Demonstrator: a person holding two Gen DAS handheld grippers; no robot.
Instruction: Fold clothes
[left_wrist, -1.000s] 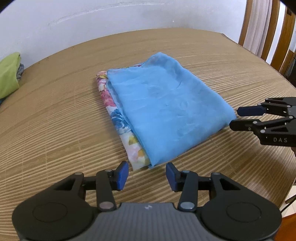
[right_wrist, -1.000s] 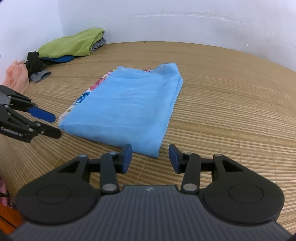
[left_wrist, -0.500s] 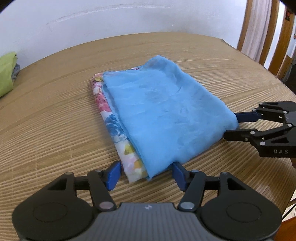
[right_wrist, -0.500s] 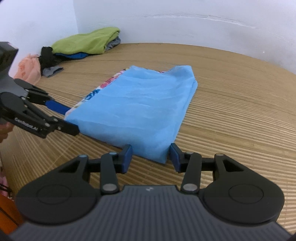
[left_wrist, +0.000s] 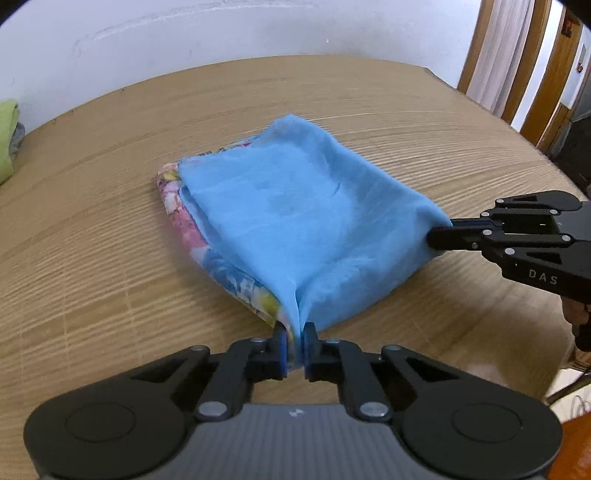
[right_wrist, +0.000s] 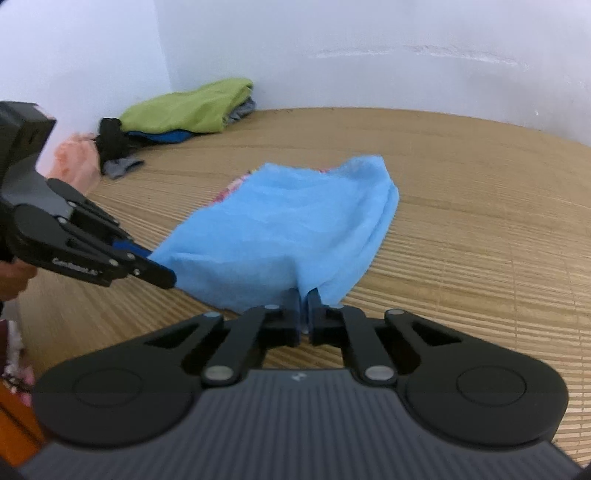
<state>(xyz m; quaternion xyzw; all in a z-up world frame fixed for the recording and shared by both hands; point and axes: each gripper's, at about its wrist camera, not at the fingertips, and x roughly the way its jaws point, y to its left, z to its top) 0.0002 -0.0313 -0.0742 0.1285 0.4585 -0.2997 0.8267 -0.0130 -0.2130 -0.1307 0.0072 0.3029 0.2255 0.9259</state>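
A folded light-blue garment (left_wrist: 295, 206) with a floral layer (left_wrist: 221, 266) beneath lies on the bamboo-mat table (left_wrist: 92, 258). My left gripper (left_wrist: 294, 332) pinches the near corner, its jaws closing with both the blue and floral cloth pressed between the pads. My right gripper (right_wrist: 303, 295) grips the other near corner of the blue garment (right_wrist: 288, 221), its jaws closing tight on the cloth. Each gripper shows in the other's view: the right gripper (left_wrist: 439, 230) at the right edge, the left gripper (right_wrist: 162, 273) at the left. The near edge is lifted slightly off the mat.
A pile of folded clothes topped by a green one (right_wrist: 184, 110) sits in the far corner by the white wall, with a black item (right_wrist: 110, 136) and a peach cloth (right_wrist: 74, 162) beside it. Wooden door frames and a curtain (left_wrist: 517, 55) stand past the table's right side.
Both grippers moved in onto the garment's near corners and went from open to pinching the cloth. The near edge now bunches and rises a little.
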